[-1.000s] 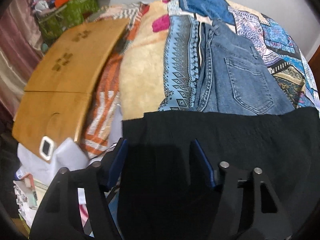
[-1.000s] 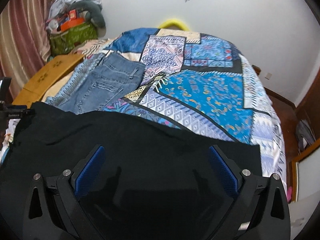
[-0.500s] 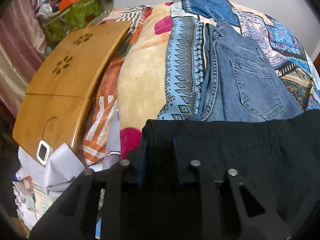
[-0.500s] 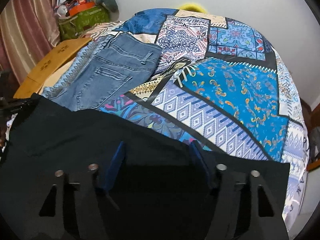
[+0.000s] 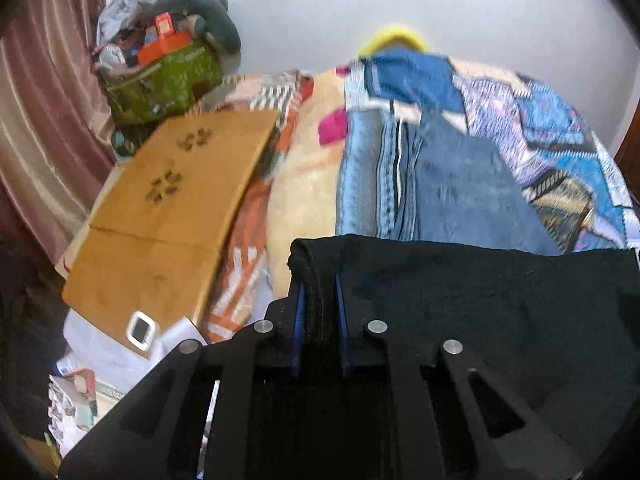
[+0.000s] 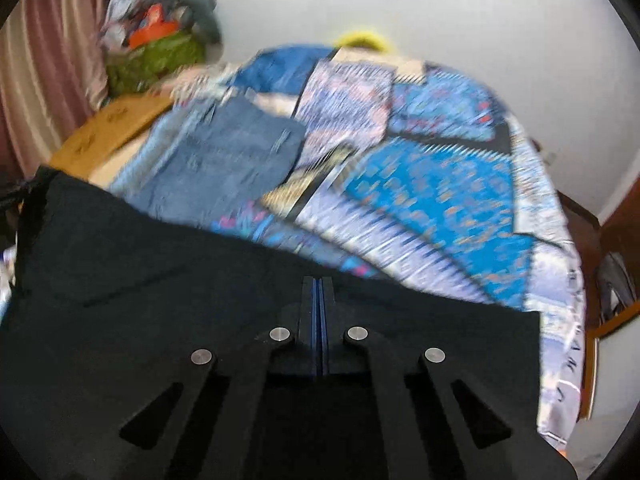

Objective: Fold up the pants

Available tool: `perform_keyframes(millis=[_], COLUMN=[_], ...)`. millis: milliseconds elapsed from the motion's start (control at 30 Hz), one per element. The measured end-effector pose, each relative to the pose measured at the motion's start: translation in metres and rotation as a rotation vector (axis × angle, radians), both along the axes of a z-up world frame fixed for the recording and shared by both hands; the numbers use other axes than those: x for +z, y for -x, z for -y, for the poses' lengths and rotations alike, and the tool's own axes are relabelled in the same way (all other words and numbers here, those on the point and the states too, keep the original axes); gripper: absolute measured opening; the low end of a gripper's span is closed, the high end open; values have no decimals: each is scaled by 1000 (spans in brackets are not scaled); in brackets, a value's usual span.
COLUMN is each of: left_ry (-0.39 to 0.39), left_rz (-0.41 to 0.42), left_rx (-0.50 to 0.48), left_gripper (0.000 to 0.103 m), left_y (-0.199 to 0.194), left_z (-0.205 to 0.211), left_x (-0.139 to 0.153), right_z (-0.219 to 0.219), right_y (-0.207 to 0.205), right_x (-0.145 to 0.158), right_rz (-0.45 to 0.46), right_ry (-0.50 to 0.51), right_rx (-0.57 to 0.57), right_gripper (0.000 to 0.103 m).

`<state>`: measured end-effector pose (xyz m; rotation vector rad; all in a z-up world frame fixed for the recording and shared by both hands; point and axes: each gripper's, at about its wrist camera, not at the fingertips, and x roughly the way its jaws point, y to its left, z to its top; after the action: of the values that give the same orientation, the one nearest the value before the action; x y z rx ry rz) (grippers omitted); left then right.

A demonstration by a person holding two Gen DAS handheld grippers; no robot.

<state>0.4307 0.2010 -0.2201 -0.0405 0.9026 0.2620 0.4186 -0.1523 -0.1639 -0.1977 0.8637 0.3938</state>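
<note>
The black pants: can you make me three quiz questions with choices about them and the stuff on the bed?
1. Where do the blue jeans lie?
A. on the patterned bedspread
B. on the wooden board
C. on the floor

2. What colour are the pants in the left gripper?
A. red
B. black
C. white

3. How do the right gripper jaws stand?
A. wide open
B. half open
C. shut

Answers:
1 A, the jeans rest flat on the quilt.
2 B, dark cloth sits between the blue pads.
3 C, its pads meet with no gap.

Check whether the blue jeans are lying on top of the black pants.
No, the blue jeans lie on the patchwork bedspread, beyond the black pants.
</note>
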Motion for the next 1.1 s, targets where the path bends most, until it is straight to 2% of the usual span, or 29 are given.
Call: perform_keyframes(millis=[100, 233, 333, 367, 400, 467, 600, 667, 800, 833, 900, 967, 1100], left_ry=[-10, -29, -52, -55, -58, -71, -76, -73, -69, -65, -63, -63, -74], left_rz=[33, 31, 37, 38, 38, 38, 27, 18, 1, -4, -19, -29, -11], left_rx=[-18, -38, -47, -49, -49, -50, -51, -52, -64, -67, -73, -74, -85], left_gripper=[13, 13, 13, 13, 12, 12, 12, 12, 12, 12, 12, 12, 11], left_y=[10, 18, 23, 24, 24, 22, 15, 10, 3, 1, -1, -3, 2], left_z=[6, 13, 18, 19, 20, 20, 18, 17, 19, 20, 24, 30, 36], left_x=[20, 22, 15, 13, 11, 5, -8, -16, -34, -38, -48, -55, -47], right_z=[10, 12, 7, 6, 7, 4, 3, 6, 16, 18, 17, 14, 9], right_y=[9, 10, 9, 6, 7, -2, -25, -39, -47, -46, -41, -38, -31], right_x=[19, 15, 1, -4, -7, -18, -36, -49, -63, -63, -65, -68, -64], right_rz=[30, -26, -46, -49, -48, -46, -71, -116, -167, -158, -150, -148, -124], right_ry=[-20, -24, 19, 31, 39, 72, 115, 115, 24, 15, 19, 30, 48], right_rx=[-12, 9, 22, 30, 39, 56, 60, 65, 61, 60, 62, 62, 36], right_gripper=[1, 4, 25, 37, 44, 46, 46, 46, 45, 42, 20, 9, 4])
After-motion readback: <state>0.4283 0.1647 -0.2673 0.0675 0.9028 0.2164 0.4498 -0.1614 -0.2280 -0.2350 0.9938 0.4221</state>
